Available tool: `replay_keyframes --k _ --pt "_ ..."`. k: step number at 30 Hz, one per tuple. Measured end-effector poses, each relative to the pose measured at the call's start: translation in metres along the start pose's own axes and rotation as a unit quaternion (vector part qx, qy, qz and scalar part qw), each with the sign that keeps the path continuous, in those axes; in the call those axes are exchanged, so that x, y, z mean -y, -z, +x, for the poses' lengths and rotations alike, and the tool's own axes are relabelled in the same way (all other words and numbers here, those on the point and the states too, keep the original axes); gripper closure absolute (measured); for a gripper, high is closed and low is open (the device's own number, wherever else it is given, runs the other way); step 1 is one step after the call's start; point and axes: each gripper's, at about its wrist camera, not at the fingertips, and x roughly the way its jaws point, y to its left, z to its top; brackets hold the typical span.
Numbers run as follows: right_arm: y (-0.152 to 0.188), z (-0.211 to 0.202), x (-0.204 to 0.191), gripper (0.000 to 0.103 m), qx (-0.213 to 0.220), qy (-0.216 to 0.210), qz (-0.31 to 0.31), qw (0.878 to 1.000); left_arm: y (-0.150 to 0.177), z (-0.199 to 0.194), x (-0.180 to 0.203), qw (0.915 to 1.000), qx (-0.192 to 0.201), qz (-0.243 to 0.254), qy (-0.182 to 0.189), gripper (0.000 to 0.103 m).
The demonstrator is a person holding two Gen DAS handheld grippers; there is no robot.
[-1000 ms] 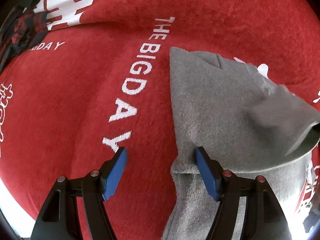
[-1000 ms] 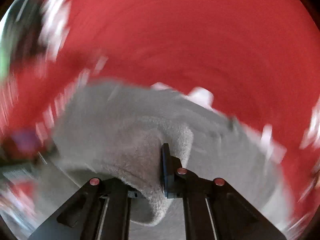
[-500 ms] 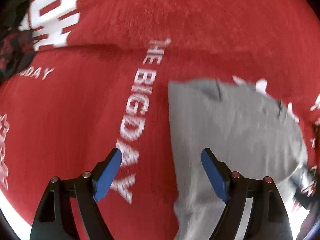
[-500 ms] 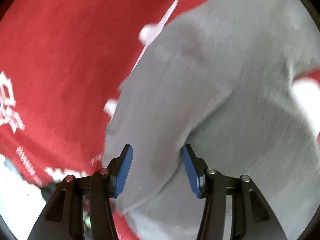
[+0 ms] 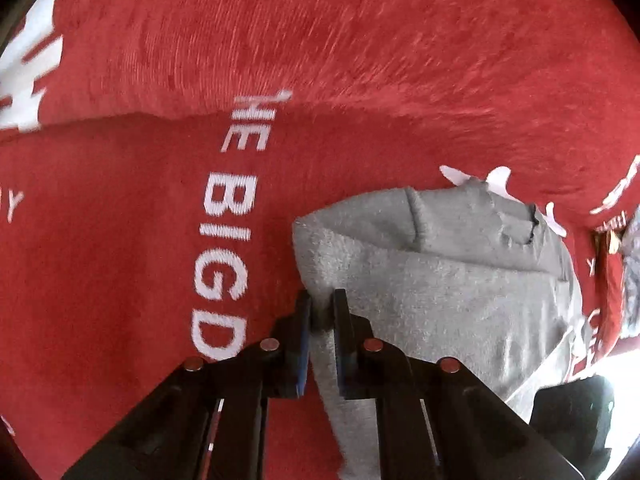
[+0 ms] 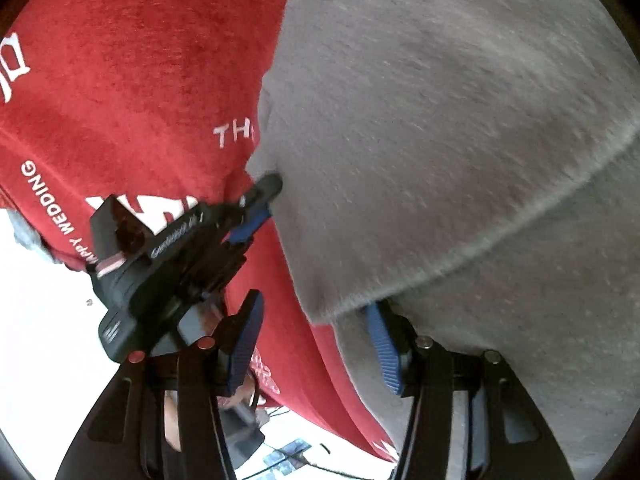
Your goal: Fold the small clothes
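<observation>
A small grey fleece garment (image 5: 448, 280) lies folded on a red cloth. My left gripper (image 5: 322, 312) is shut on the garment's left edge near its corner. In the right wrist view the grey garment (image 6: 440, 140) fills the upper right, with a folded flap hanging over it. My right gripper (image 6: 316, 344) is open, its right pad (image 6: 384, 344) under the flap's edge, its left pad over the red cloth. The left gripper (image 6: 256, 204) also shows there, pinching the garment's edge.
The red cloth (image 5: 120, 240) with white lettering "THE BIG DAY" covers the work surface; it also shows in the right wrist view (image 6: 140, 80). Its edge drops off at the lower left of the right wrist view to a bright white floor (image 6: 48, 320).
My left gripper moved right and closed on the garment's left edge. My right gripper, earlier shut on the garment, opened and let go, and its view swung over the garment.
</observation>
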Motion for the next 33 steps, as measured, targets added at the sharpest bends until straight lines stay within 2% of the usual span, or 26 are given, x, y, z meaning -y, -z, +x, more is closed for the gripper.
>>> replay_keyframes --k 1,4,5,8,9,10,13,16,18,20,22,25,26,27,28,31,33 --pt "-0.002 0.004 -0.004 0.097 -0.004 0.000 -0.002 1.000 0.000 -0.002 0.000 0.9999 0.004 0.009 -0.009 0.091" --pt "-0.006 0.022 -0.022 0.097 -0.015 0.002 -0.029 0.999 0.001 0.000 -0.010 0.9993 0.002 0.017 -0.032 0.091" --pt "-0.005 0.027 -0.022 0.097 -0.021 0.004 -0.033 0.999 0.007 -0.002 -0.015 0.9995 0.006 0.011 -0.028 0.091" --pt "-0.005 0.046 -0.017 0.096 -0.028 0.032 -0.022 0.999 0.008 -0.005 -0.028 0.9990 0.012 0.002 -0.043 0.091" --pt "-0.005 0.046 -0.015 0.096 -0.032 0.025 -0.017 0.999 0.010 -0.007 -0.030 0.9987 0.013 0.001 -0.049 0.091" --pt "-0.005 0.044 -0.016 0.092 -0.035 0.032 -0.019 0.999 0.012 -0.012 -0.030 0.9984 0.015 -0.001 -0.054 0.091" --pt "-0.004 0.011 -0.022 0.056 -0.032 0.061 -0.060 0.996 0.020 -0.028 -0.024 0.9984 0.029 0.002 -0.049 0.091" --pt "-0.016 -0.050 -0.018 0.054 0.033 0.097 -0.080 0.991 0.032 -0.041 -0.009 0.9980 0.040 0.016 -0.047 0.091" --pt "-0.033 -0.092 -0.005 0.054 0.096 0.135 -0.057 0.984 0.040 -0.044 0.000 0.9978 0.041 0.024 -0.045 0.091" --pt "-0.049 -0.127 0.010 0.054 0.142 0.159 -0.023 0.977 0.046 -0.039 0.015 0.9977 0.040 0.031 -0.045 0.091" --pt "-0.067 -0.157 0.028 0.054 0.188 0.169 0.022 0.967 0.053 -0.029 0.026 0.9969 0.038 0.036 -0.058 0.091" --pt "-0.087 -0.181 0.047 0.054 0.233 0.161 0.062 0.957 0.061 -0.010 0.034 0.9966 0.023 0.030 -0.074 0.091" --pt "-0.096 -0.183 0.049 0.059 0.241 0.153 0.065 0.956 0.065 -0.009 0.035 0.9959 0.027 0.032 -0.080 0.091" --pt "-0.102 -0.184 0.046 0.071 0.241 0.166 0.052 0.955 0.067 -0.008 0.036 0.9954 0.033 0.033 -0.084 0.091" --pt "-0.107 -0.184 0.040 0.095 0.238 0.183 0.032 0.954 0.068 -0.008 0.037 0.9950 0.036 0.033 -0.087 0.091" --pt "-0.115 -0.185 0.010 0.096 0.220 0.238 -0.100 0.941 0.070 -0.007 0.041 0.9935 0.040 0.032 -0.101 0.091" --pt "-0.121 -0.181 0.010 0.096 0.200 0.271 -0.119 0.934 0.070 -0.005 0.047 0.9925 0.037 0.028 -0.113 0.091"
